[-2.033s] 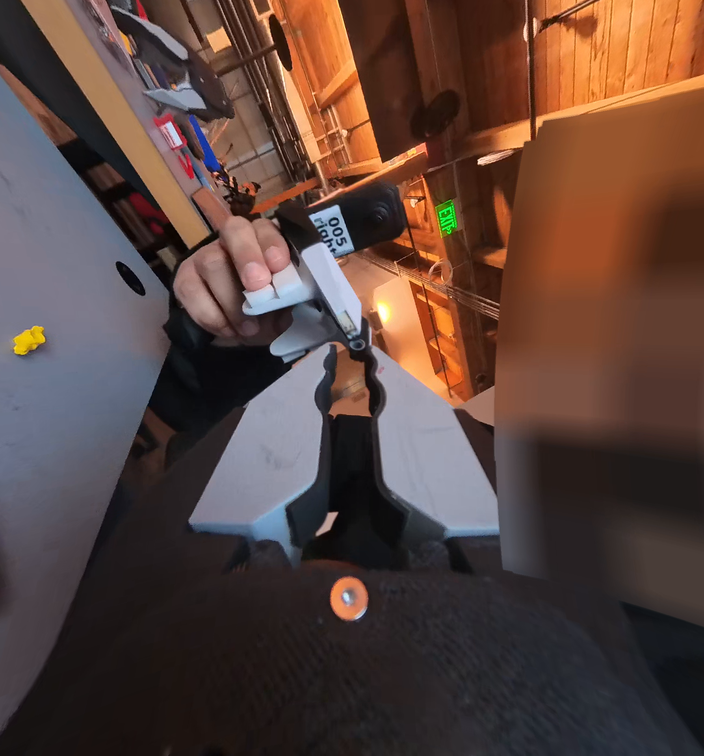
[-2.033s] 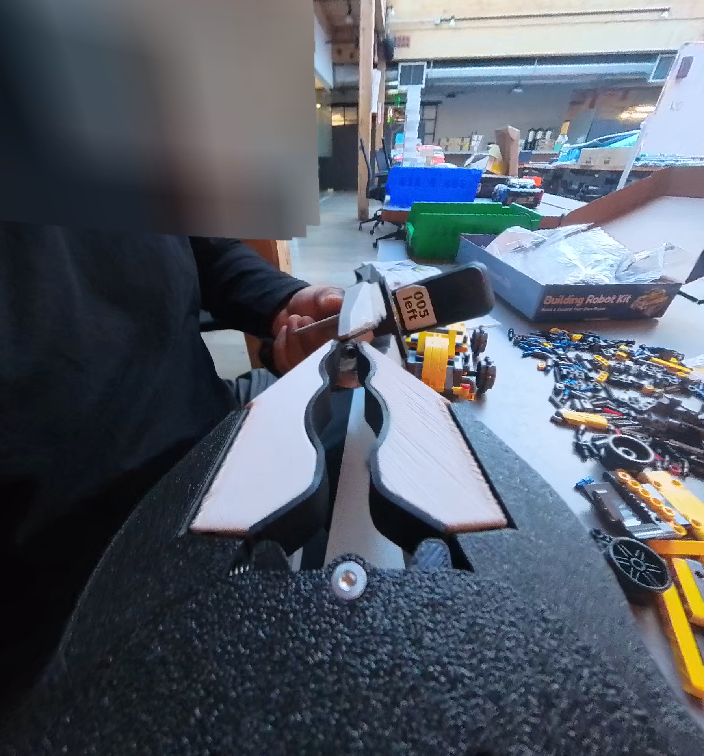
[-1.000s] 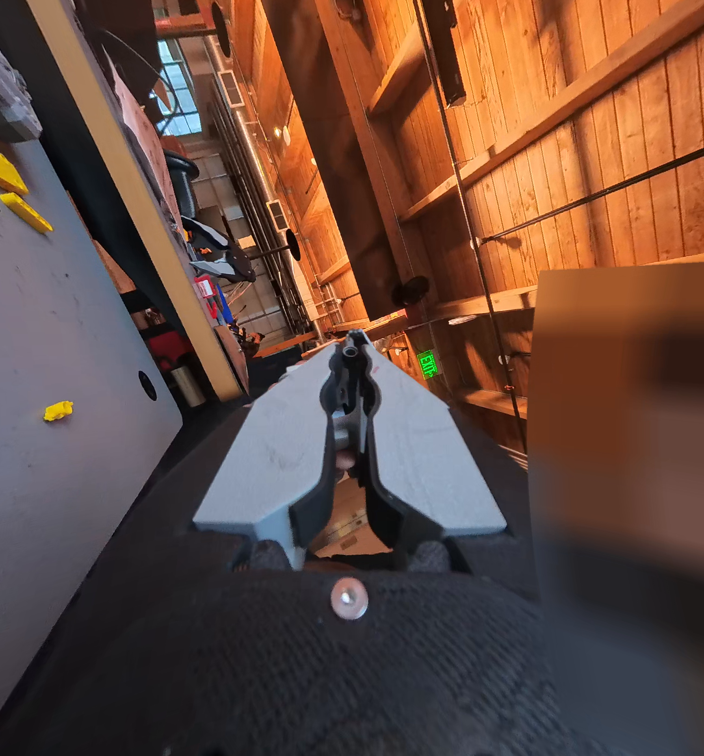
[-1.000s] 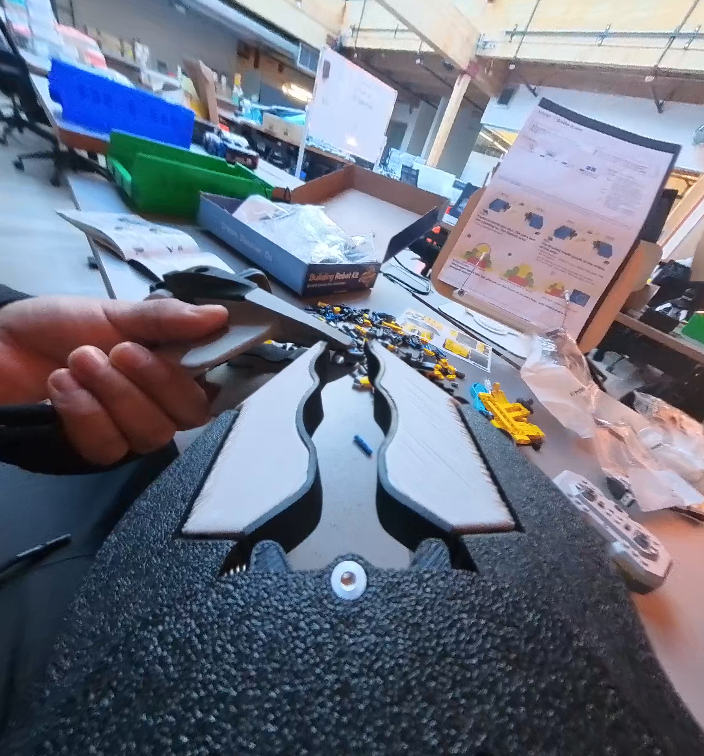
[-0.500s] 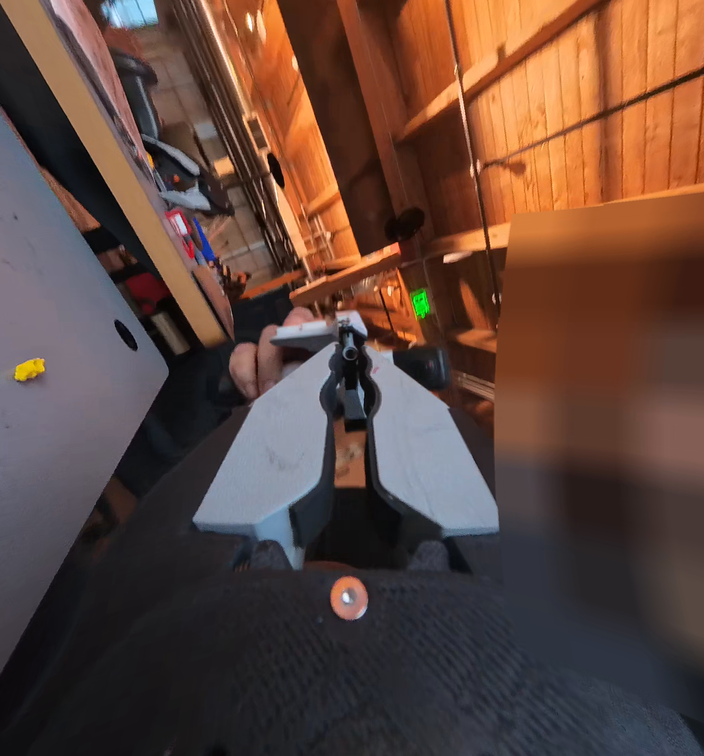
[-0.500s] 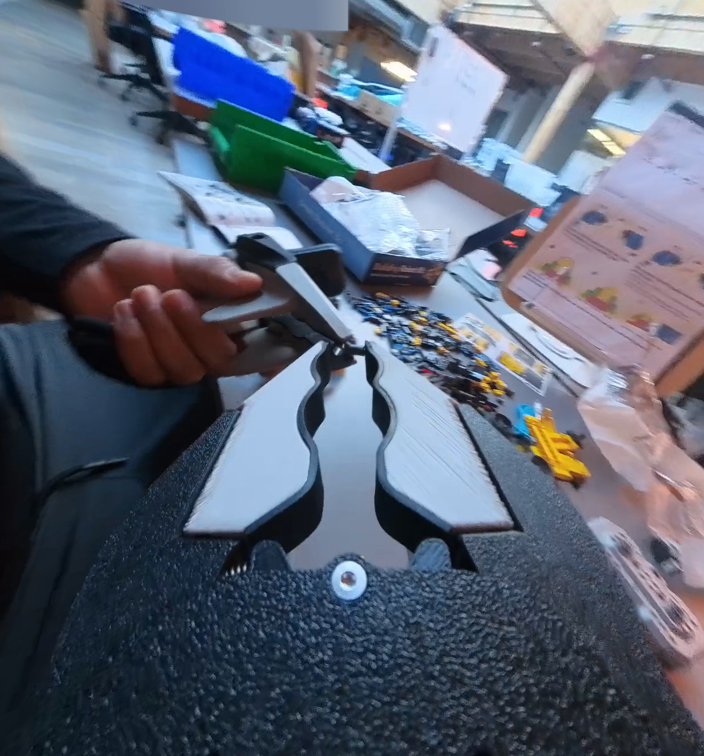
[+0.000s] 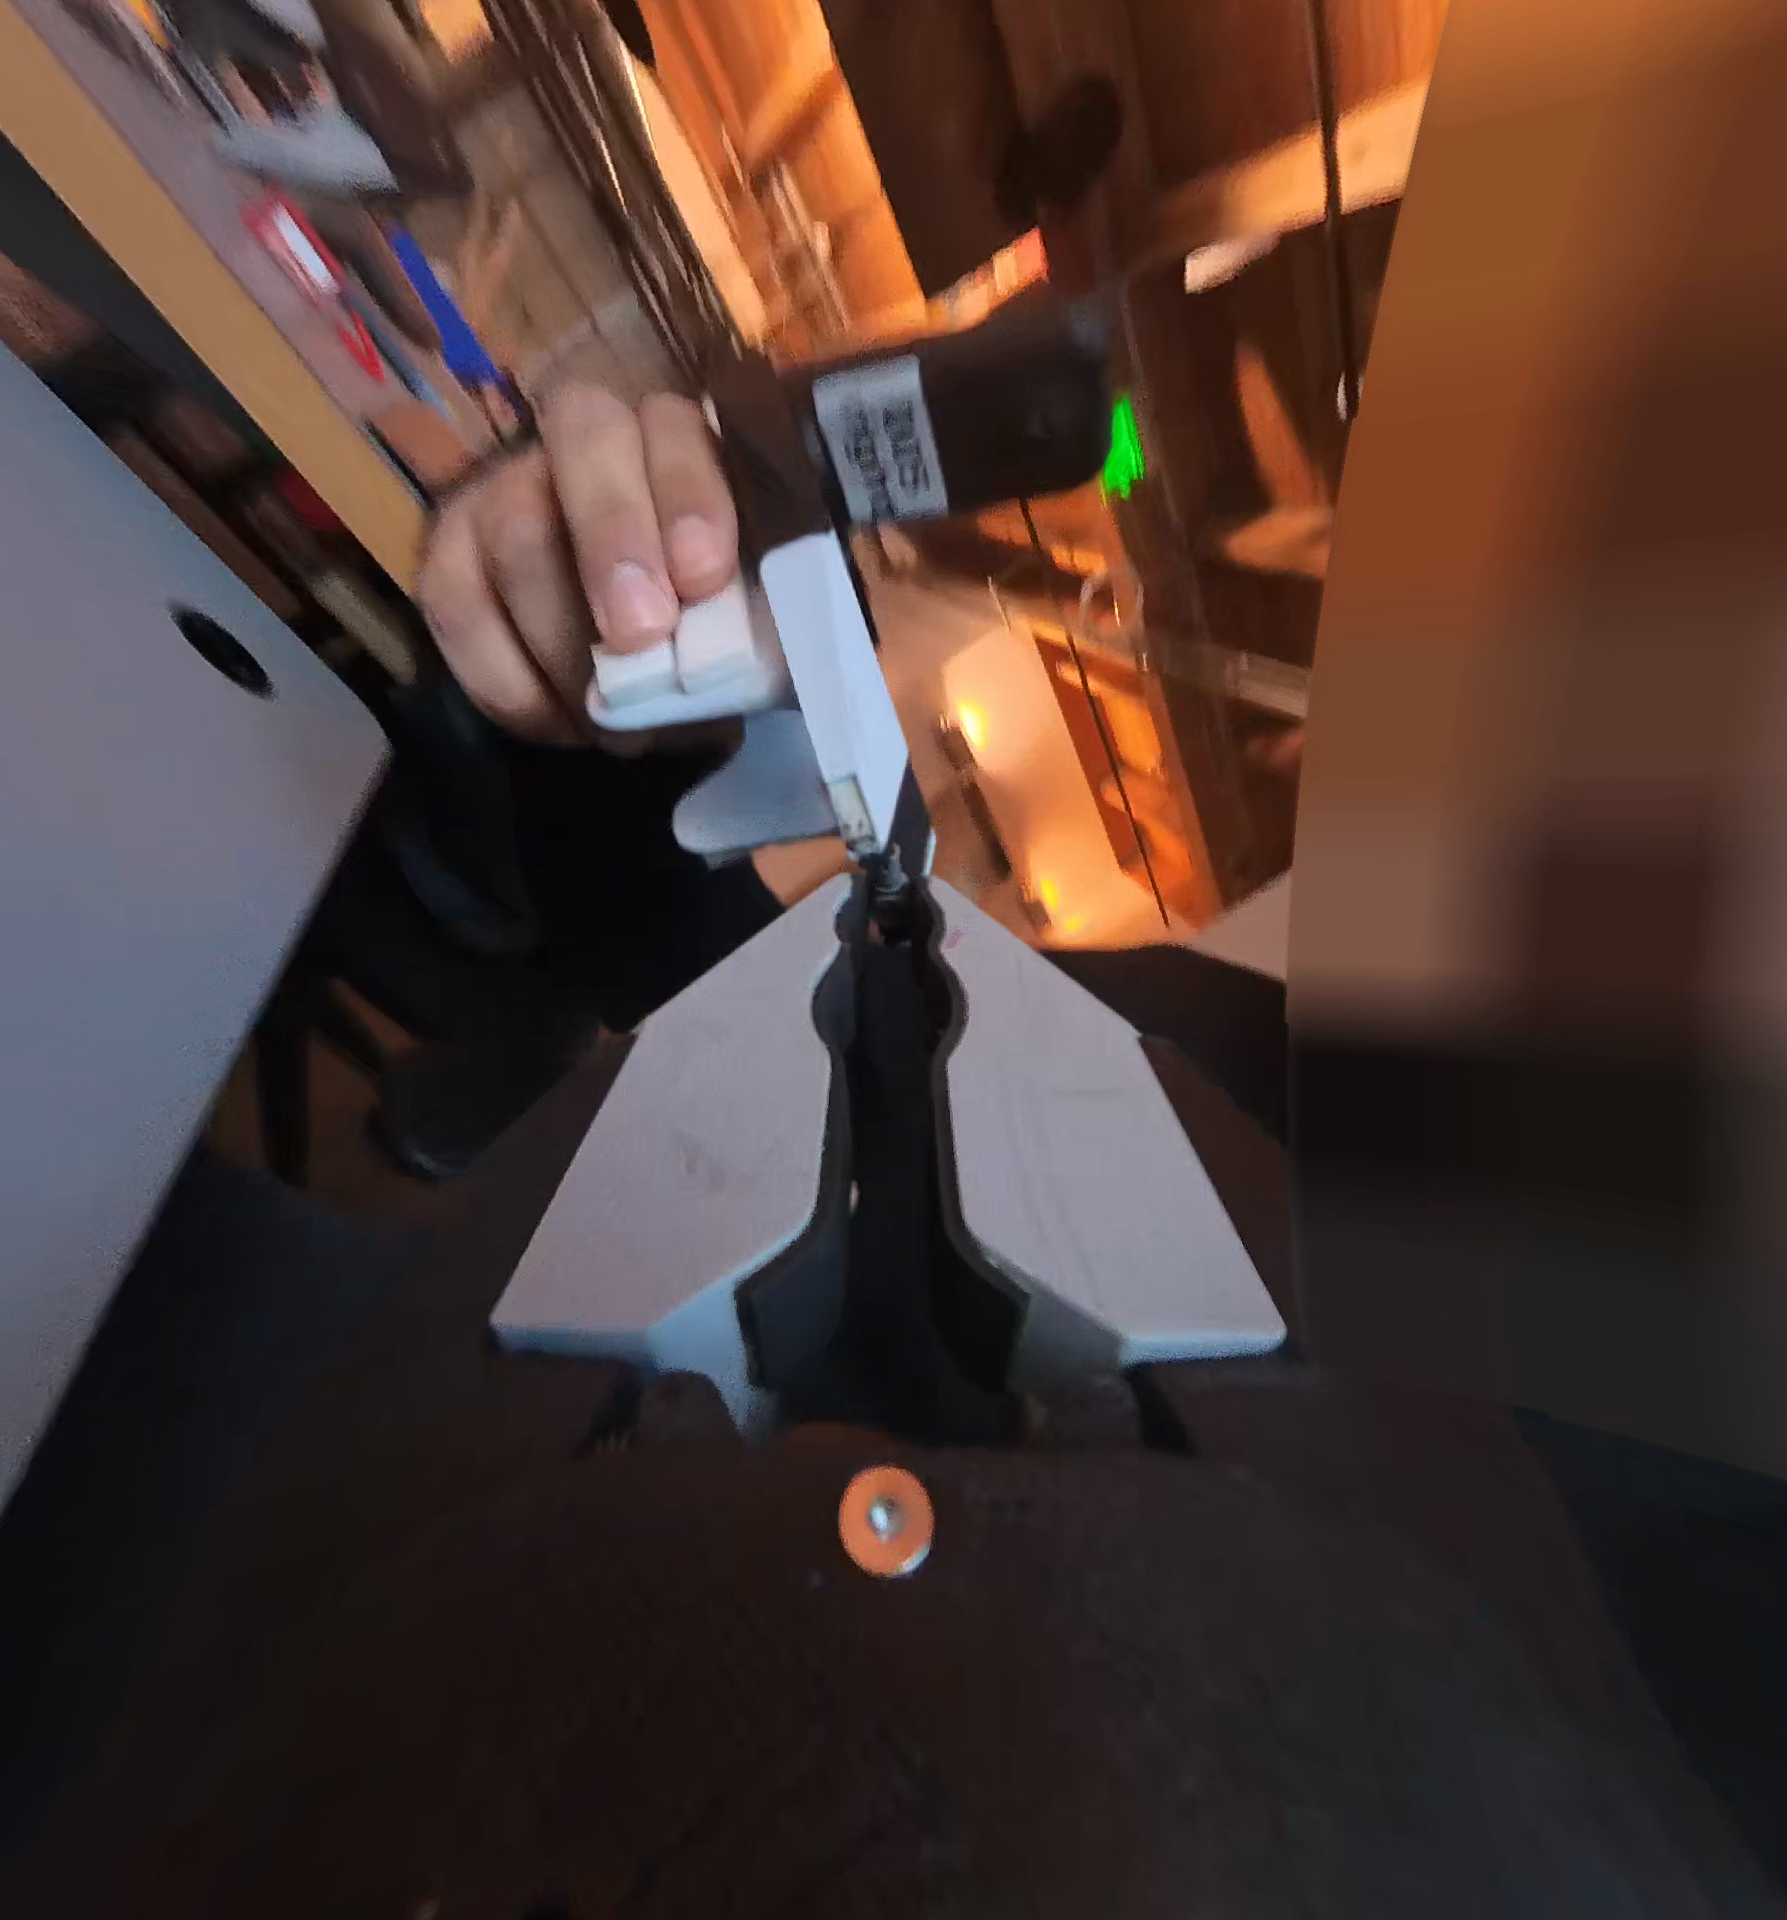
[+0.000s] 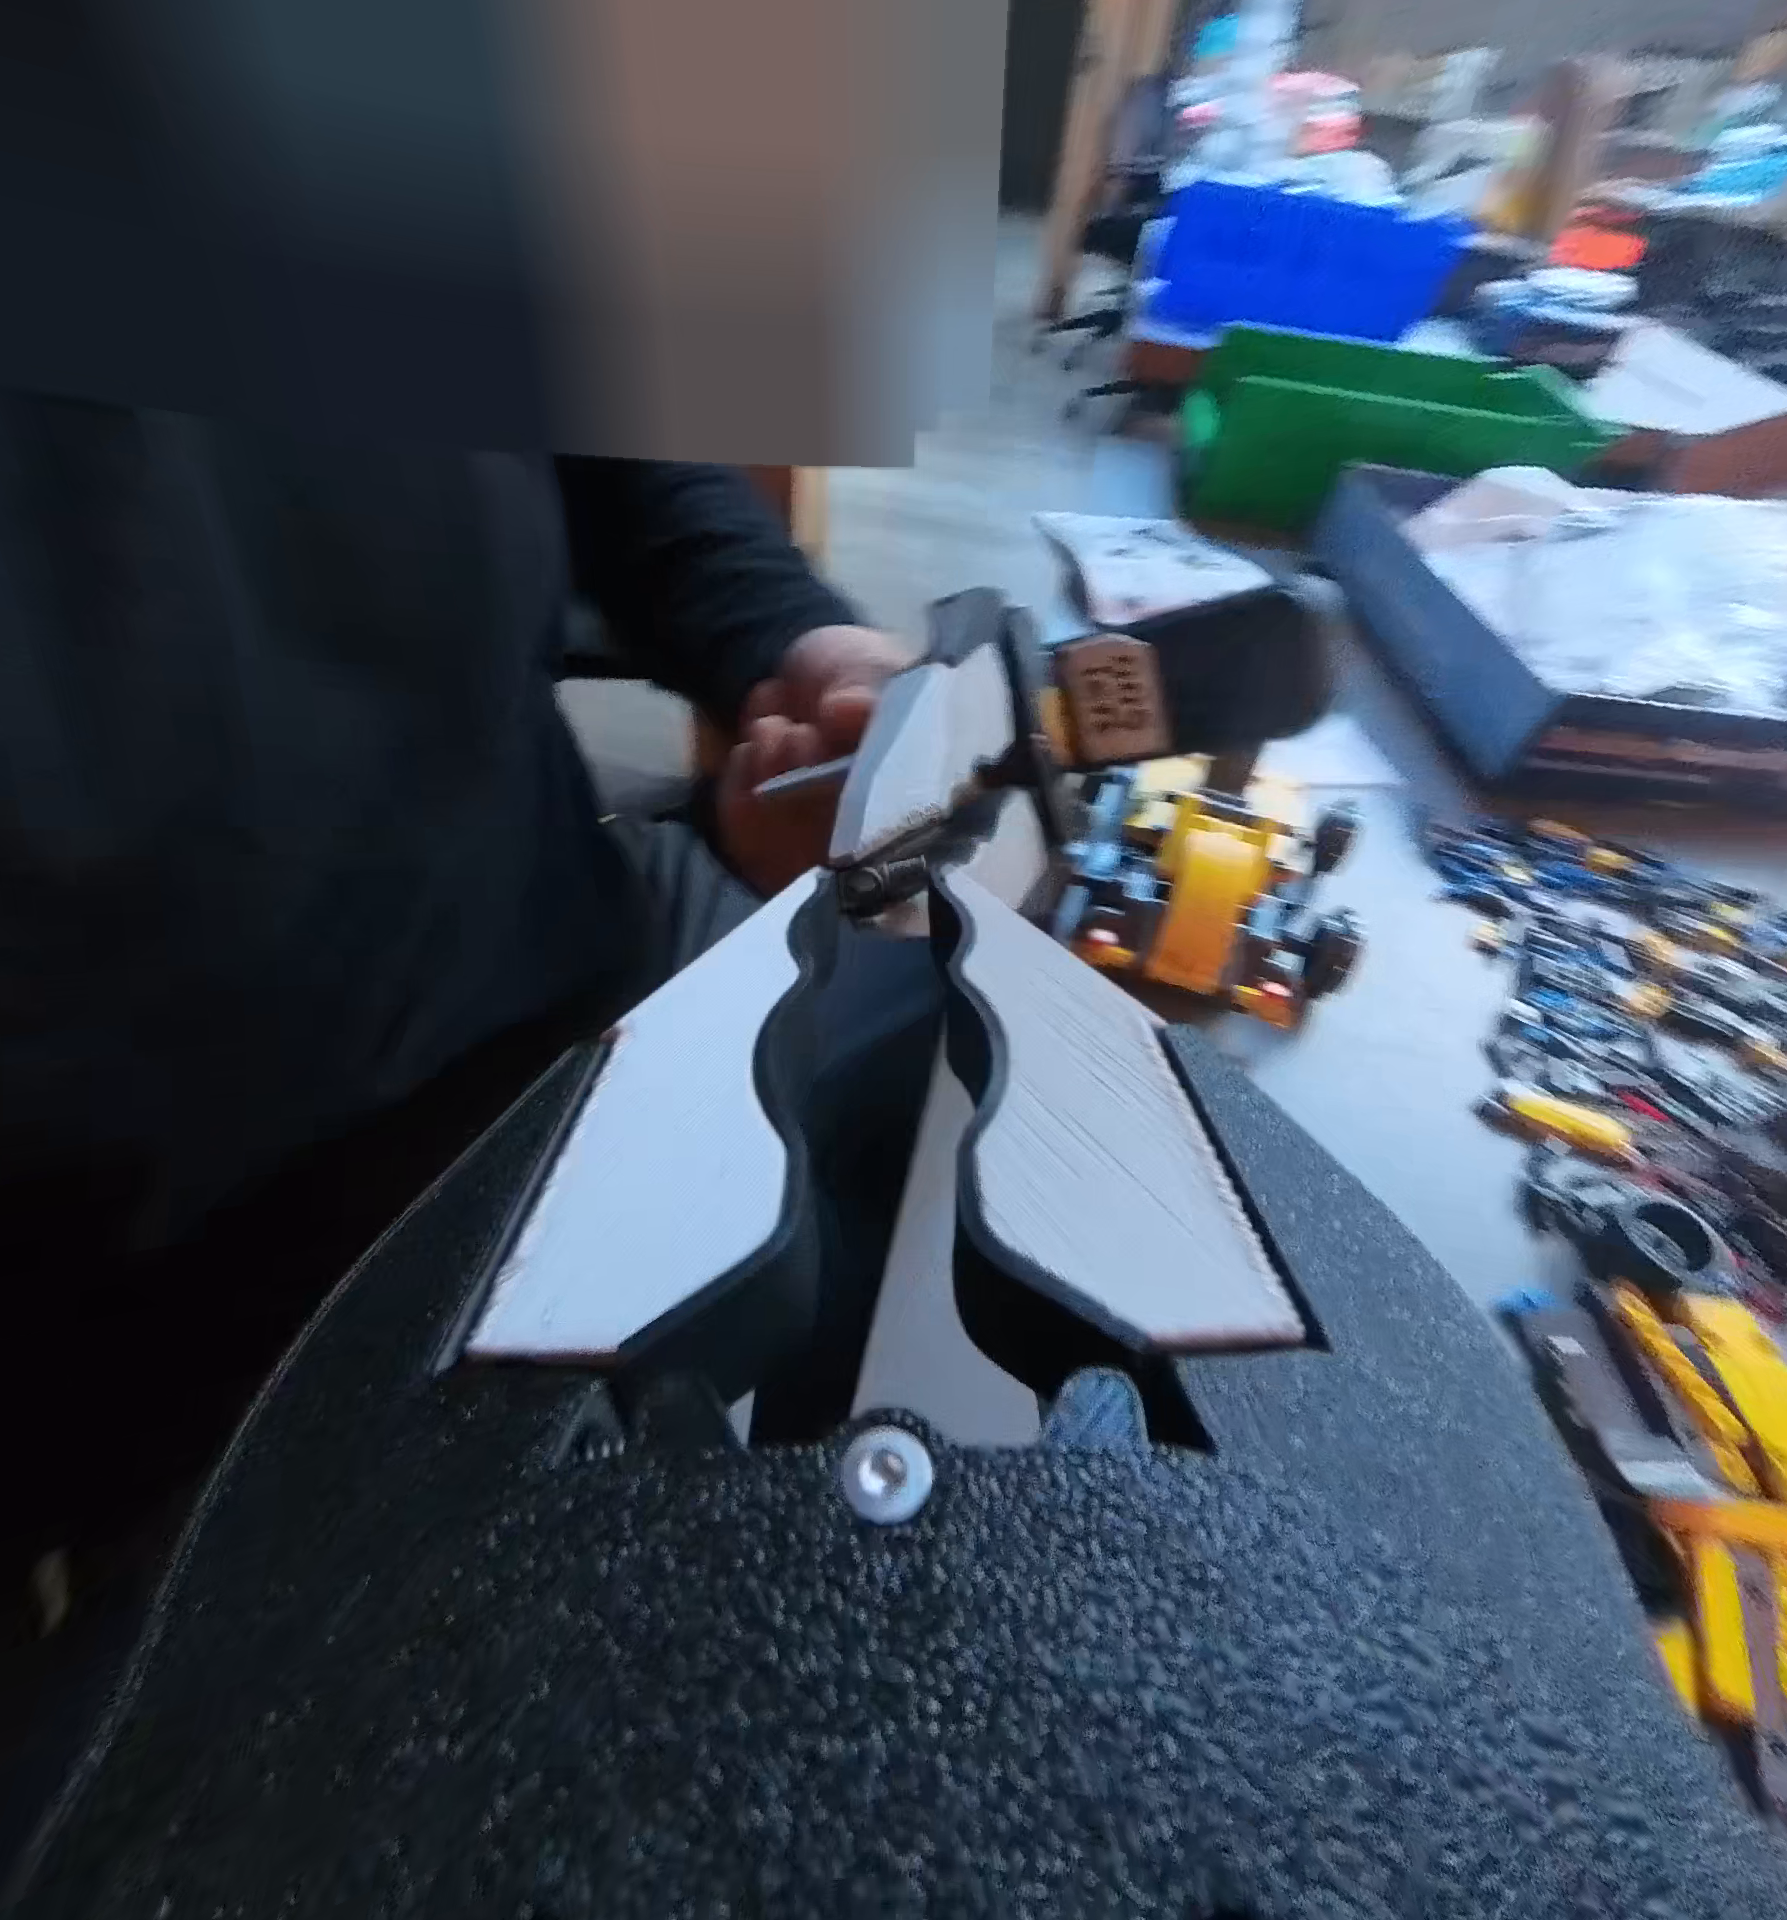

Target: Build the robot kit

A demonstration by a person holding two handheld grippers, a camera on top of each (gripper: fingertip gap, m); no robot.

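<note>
My left gripper (image 7: 887,906) is shut on a small dark grey pin (image 7: 884,883) that sticks out past its tips. In the right wrist view the left gripper (image 8: 873,847) comes in from above with that pin (image 8: 876,883). The pin lies across the narrow gap between the tips of my right gripper (image 8: 881,896), whose jaws stand slightly apart. In the left wrist view the right gripper (image 7: 863,836) points down at the pin, held by a hand (image 7: 598,582). Both views are motion-blurred.
A grey table (image 8: 1408,997) holds a yellow-and-black toy vehicle (image 8: 1201,894), several loose building pieces (image 8: 1647,987), a blue box with plastic bags (image 8: 1595,644), a green bin (image 8: 1367,416) and a booklet (image 8: 1149,571). A person in dark clothes (image 8: 245,831) fills the left. Only a small space, under 4 cm, lies between the two pairs of fingers.
Both grippers have swung back to face each other and their tips meet at the pin again. The right gripper's jaw gap looks unchanged. The left stays shut on the pin.
</note>
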